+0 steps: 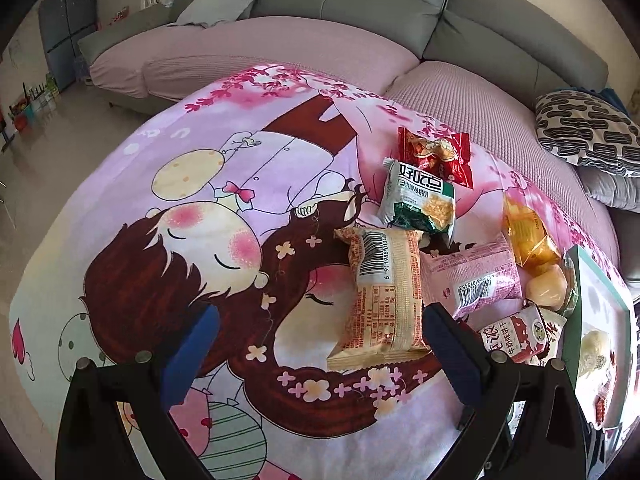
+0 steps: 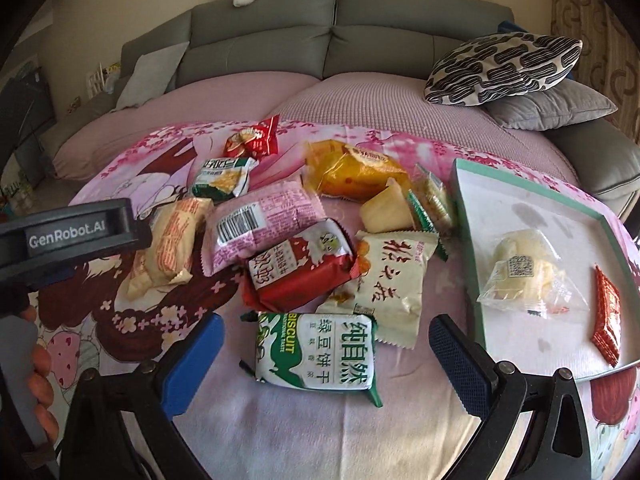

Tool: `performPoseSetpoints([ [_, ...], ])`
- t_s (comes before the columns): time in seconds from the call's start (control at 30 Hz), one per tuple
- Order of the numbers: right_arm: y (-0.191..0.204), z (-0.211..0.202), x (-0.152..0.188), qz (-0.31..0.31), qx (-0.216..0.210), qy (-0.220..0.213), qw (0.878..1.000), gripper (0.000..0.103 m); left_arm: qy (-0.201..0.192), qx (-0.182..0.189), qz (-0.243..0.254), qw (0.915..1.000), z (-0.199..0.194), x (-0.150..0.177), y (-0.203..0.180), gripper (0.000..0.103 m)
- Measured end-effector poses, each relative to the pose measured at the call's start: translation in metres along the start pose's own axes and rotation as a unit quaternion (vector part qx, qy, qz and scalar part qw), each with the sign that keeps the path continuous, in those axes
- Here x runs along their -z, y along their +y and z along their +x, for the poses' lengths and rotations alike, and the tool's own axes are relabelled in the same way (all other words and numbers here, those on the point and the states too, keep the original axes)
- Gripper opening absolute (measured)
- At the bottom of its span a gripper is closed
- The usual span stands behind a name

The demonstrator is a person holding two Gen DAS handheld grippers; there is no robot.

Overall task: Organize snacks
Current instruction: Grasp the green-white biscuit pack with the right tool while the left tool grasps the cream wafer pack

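My left gripper (image 1: pixel 320 344) hangs over the pink cartoon-print cloth (image 1: pixel 192 184), blue pads spread wide, nothing between them. Just ahead lies the long beige-and-orange wrapped snack bar (image 1: pixel 384 292), barcode up, its near end close to my right-hand pad but not pinched. Beyond it sit the green-and-white cracker packet (image 1: pixel 420 196) and the red crinkly packet (image 1: pixel 440 156).

My right gripper (image 2: pixel 326 360) is spread wide too, holding nothing. The green-and-white mung bean biscuit pack (image 2: pixel 320 356) lies flat between the pads, touching neither. Behind it, the red milk biscuit pack (image 2: pixel 296 272) overlaps the pink barcoded pack (image 2: pixel 260 224). To the right, the green-rimmed white tray (image 2: pixel 468 248) holds a clear-wrapped pale bun (image 2: pixel 524 268) and a small red-orange sachet (image 2: pixel 608 320).
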State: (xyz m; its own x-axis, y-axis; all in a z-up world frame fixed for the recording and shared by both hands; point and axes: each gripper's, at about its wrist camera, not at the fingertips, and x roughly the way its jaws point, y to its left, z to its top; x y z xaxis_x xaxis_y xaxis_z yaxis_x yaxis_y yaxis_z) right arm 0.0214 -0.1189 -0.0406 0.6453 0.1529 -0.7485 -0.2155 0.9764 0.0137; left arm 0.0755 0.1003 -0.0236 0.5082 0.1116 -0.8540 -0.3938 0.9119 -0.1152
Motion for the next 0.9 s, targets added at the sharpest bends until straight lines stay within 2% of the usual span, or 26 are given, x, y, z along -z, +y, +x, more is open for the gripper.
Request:
performPoseSetpoints([
  [0.2, -0.001, 0.011, 0.007, 0.016, -0.016, 0.033, 0.999, 0.103, 0.009, 0.019, 0.000, 0.9998, 0.010, -0.001, -0.007, 0.101],
  [0.37, -0.005, 0.015, 0.008, 0.027, -0.006, 0.045, 0.999, 0.103, 0.003, 0.029, -0.015, 0.9995, 0.015, -0.005, -0.009, 0.101],
  [0.43, -0.007, 0.015, 0.008, 0.032, -0.007, 0.047, 0.998, 0.098, 0.007, 0.026, -0.020, 0.9994, 0.018, -0.005, -0.008, 0.101],
  [0.5, -0.008, 0.014, 0.008, 0.035, -0.008, 0.049, 0.998, 0.088, 0.008, 0.025, -0.023, 0.9994, 0.022, -0.006, -0.009, 0.101],
  [0.53, -0.008, 0.015, 0.008, 0.037, -0.010, 0.050, 0.998, 0.085, 0.010, 0.024, -0.021, 0.9994, 0.025, -0.006, -0.009, 0.098],
  [0.57, -0.008, 0.015, 0.007, 0.038, -0.011, 0.051, 0.998, 0.078, 0.011, 0.024, -0.020, 0.9995, 0.026, -0.006, -0.010, 0.096],
  [0.63, -0.009, 0.014, 0.008, 0.044, -0.023, 0.052, 0.997, 0.068, 0.011, 0.024, -0.020, 0.9994, 0.028, -0.005, -0.011, 0.078],
  [0.67, -0.009, 0.014, 0.008, 0.048, -0.027, 0.053, 0.997, 0.066, 0.014, 0.028, -0.021, 0.9993, 0.029, -0.005, -0.011, 0.074],
  [0.83, -0.008, 0.012, 0.007, 0.046, -0.027, 0.052, 0.997, 0.063, 0.018, 0.051, -0.018, 0.9984, 0.029, -0.004, -0.015, 0.045],
  [0.9, -0.007, 0.011, 0.007, 0.044, -0.027, 0.051, 0.997, 0.063, 0.015, 0.051, -0.015, 0.9985, 0.028, -0.004, -0.016, 0.041],
])
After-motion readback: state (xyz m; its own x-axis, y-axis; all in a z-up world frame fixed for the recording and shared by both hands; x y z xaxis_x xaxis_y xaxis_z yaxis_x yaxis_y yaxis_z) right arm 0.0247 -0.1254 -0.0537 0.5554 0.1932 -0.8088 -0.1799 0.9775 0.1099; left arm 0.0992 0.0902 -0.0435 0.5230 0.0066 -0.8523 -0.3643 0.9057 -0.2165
